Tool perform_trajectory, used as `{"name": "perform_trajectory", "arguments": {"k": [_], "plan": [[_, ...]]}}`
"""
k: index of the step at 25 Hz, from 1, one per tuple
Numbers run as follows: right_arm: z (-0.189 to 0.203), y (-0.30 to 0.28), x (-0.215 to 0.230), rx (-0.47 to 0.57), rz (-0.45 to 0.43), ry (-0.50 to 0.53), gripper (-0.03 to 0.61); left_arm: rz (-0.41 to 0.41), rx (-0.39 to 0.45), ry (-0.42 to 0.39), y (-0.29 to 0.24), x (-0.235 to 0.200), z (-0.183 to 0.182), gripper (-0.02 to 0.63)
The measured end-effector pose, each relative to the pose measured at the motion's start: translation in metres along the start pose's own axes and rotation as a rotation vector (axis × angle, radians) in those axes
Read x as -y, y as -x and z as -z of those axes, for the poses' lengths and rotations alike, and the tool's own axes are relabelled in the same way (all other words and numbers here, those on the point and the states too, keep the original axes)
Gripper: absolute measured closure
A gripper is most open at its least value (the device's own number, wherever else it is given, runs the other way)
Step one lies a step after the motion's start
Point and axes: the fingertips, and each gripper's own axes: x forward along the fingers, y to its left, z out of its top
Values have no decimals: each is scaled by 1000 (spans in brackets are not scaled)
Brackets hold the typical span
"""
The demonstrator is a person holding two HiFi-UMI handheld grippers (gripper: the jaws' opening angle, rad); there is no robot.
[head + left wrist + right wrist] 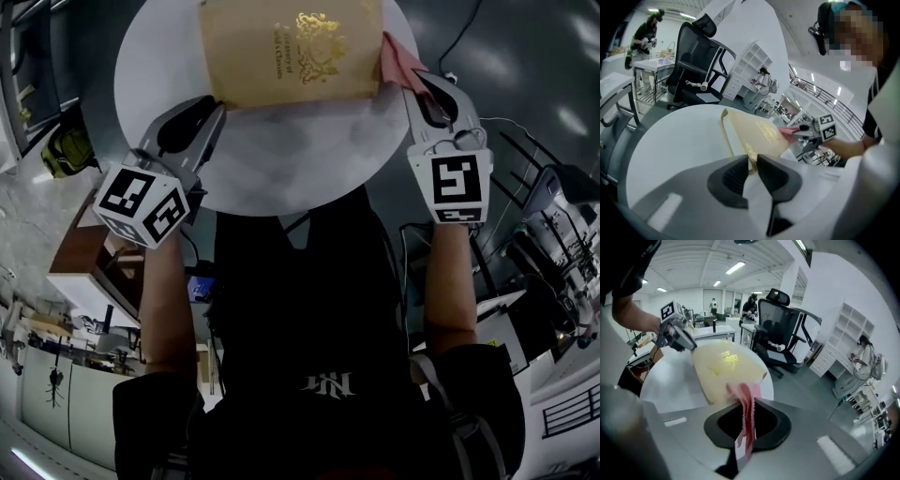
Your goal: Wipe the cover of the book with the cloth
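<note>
Round white table (281,173) fills the upper part of the head view, with a black mesh office chair (783,329) standing on the grey floor beyond it. A cream hardcover book with a gold crest and gold lettering (291,47) lies flat on the far part of the table, cover up, its top edge cut off by the frame.

The left gripper (214,111), grey with a marker cube, reaches in from the lower left. Its own view shows the dark jaws pressed almost together, pinching the near left corner of the book. The right gripper (419,92) comes in at the book's right edge. Its jaws are clamped on a thin pink cloth with a zigzag edge (398,58), which runs up out of the jaws toward the book.

The free end of the cloth lies at the right-hand edge of the cover. It seems to rest on the book there, though neither view shows the contact clearly.
</note>
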Motion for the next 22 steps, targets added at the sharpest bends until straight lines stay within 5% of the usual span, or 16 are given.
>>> {"name": "perform_trajectory", "arguments": {"k": [5,12,22], "plan": [[-71,9,-37,96,-33,164,568,21,18,25,0,-1,0,558],[-145,-16,-135,279,-256,221,567,46,36,34,2,2,-2,569],[-146,-47,-189,220,-401,270,567,68,26,30,6,2,3,569]]}}
